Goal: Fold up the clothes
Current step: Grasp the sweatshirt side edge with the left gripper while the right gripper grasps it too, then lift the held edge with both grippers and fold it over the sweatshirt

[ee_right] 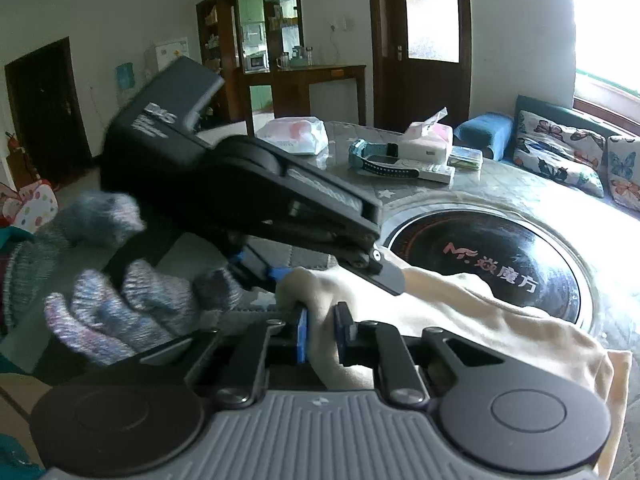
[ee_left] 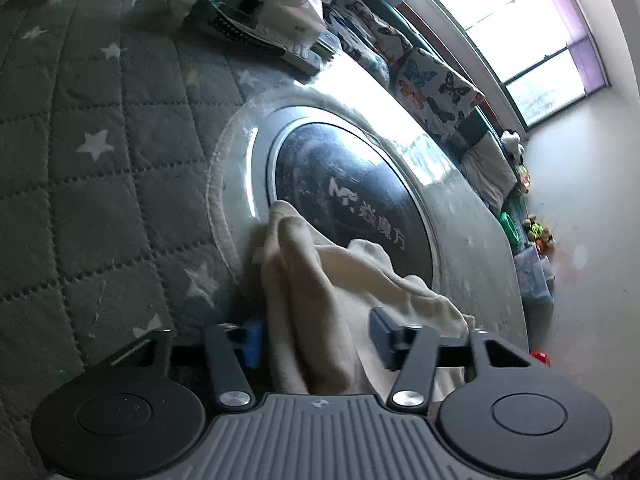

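Your right gripper [ee_right: 321, 334] clamps bunched cream garment [ee_right: 480, 312]. Your left gripper [ee_left: 316, 338] jaws spread wide, garment between, no pinch. Garment lies draped across tabletop [ee_left: 100, 184], over black induction plate [ee_left: 352, 192].

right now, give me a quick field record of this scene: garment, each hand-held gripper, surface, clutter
garment: cream cloth, bunched, draped over the table's edge
left hand-held gripper: jaws apart, cloth lying between the fingers
right hand-held gripper: jaws closed on a fold of the cloth
hand: grey knit glove on the left gripper's handle
surface: table with star-quilted cover, round black glass panel in the middle
clutter: tissue pack, watch, plastic bag
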`<state>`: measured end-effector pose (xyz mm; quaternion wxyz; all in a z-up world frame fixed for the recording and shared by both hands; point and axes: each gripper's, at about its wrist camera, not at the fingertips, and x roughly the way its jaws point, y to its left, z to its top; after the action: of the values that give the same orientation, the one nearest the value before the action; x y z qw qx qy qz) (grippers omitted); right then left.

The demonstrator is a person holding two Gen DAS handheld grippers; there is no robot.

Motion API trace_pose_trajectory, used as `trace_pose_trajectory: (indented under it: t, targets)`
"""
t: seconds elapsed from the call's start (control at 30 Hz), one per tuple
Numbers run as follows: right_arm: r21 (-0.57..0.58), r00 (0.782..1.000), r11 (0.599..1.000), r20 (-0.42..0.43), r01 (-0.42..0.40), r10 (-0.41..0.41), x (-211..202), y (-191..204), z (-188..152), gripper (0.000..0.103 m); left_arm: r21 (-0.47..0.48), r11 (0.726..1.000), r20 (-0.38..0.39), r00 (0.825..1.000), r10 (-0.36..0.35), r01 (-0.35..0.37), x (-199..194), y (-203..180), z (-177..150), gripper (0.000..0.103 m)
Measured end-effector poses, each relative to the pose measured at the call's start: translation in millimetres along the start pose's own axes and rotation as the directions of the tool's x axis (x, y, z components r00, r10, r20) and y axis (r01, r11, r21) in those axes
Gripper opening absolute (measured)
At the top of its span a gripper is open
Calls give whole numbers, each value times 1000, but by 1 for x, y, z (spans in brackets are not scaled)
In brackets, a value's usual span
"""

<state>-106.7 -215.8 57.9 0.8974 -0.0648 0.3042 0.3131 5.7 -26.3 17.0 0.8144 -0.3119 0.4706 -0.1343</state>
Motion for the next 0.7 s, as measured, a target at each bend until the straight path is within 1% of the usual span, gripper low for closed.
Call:
trace_pose_trajectory:
  t: [0.03,0.07,0.1,0.2,0.3,0.33,0.43,0.5,0.53,0.57,0.63,0.7]
  targets:
    - [-2,1000,1000,1,-3,3,-1,1,-1,9,-5,1000,3,1000,2,-2,0,1,0,41]
    - [-5,1000,1000,1,-5,5,-2,1,-2,9,-16,1000,2,1000,2,-2,1,2,0,32]
    - [-7,1000,1000,-2,-8,8,-2,2,-3,9,-24,1000,5,1000,0,0,2,5,-1,27]
    - [-4,1000,1000,-12,-21,21,-2,2,-6,9,-38,999,10,1000,-6,6,1,10,-1,22]
    - [6,999,999,-13,-32,32,-5,1,-9,12,-31,999,15,1000,-9,9,0,12,-2,21]
    - [11,1000,1000,-10,-28,28,-7,-1,-9,17,-24,1000,17,1000,-6,6,0,11,-2,21]
    - [33,1000,999,4,9,-10,-14,-10,-12,20,-7,1000,22,1000,-1,2,0,9,-4,21]
    - [65,999,997,5,50,-50,-18,-24,-14,25,-1,1000,22,1000,-3,3,0,10,-4,21]
    - [80,997,994,5,73,-74,-20,-31,-15,29,-2,1000,22,1000,-4,4,0,10,-4,21]
    - [96,995,991,6,98,-99,-23,-38,-17,33,-2,1000,21,1000,-5,5,0,10,-4,21]
    - [134,988,979,3,154,-156,-27,-56,-21,34,3,1000,21,1000,-3,3,0,10,-4,21]
    - [183,976,959,-3,216,-219,-33,-75,-26,39,10,1000,22,1000,1,-1,1,9,-5,21]
